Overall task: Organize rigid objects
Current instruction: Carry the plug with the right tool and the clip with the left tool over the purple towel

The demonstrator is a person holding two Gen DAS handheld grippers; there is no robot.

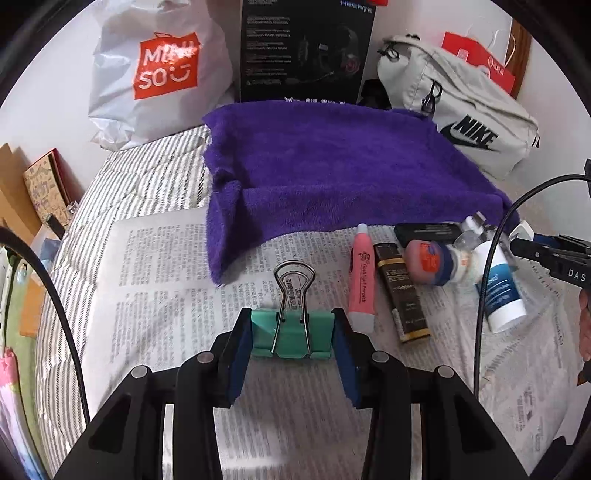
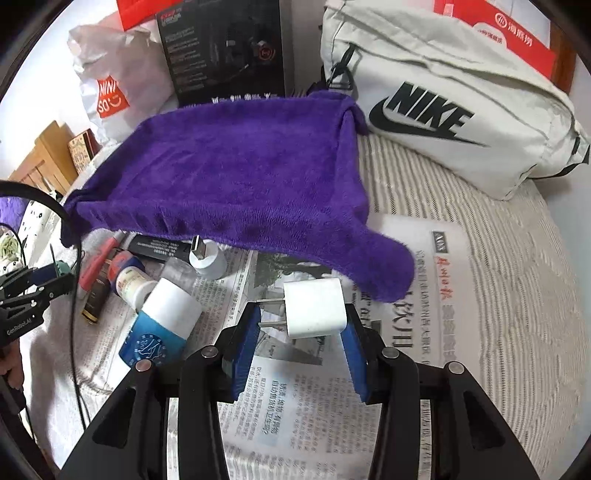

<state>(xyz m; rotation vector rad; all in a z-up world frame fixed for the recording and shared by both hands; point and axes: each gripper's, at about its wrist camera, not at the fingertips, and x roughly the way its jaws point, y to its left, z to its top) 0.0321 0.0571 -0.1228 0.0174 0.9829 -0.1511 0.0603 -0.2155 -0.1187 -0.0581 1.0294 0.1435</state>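
Note:
My left gripper (image 1: 291,334) is shut on a green binder clip (image 1: 291,338), its wire handle pointing forward over the newspaper (image 1: 162,280). My right gripper (image 2: 301,319) is shut on a white plug adapter (image 2: 314,308), prongs pointing left. A purple towel (image 1: 332,173) lies ahead in both views (image 2: 240,173). To the right in the left wrist view lie a pink tube (image 1: 362,280), a dark gold-trimmed bar (image 1: 404,295), a small jar (image 1: 428,262) and a white-and-blue bottle (image 1: 502,291). The bottle (image 2: 162,321) also shows in the right wrist view, with a white USB plug (image 2: 207,260).
A white Miniso bag (image 1: 159,74), a black headset box (image 1: 306,48) and a grey Nike bag (image 1: 461,110) stand behind the towel. A red box (image 2: 513,33) is at the back right. The striped bedding (image 2: 517,258) slopes off at the sides. Black cables (image 1: 487,266) hang nearby.

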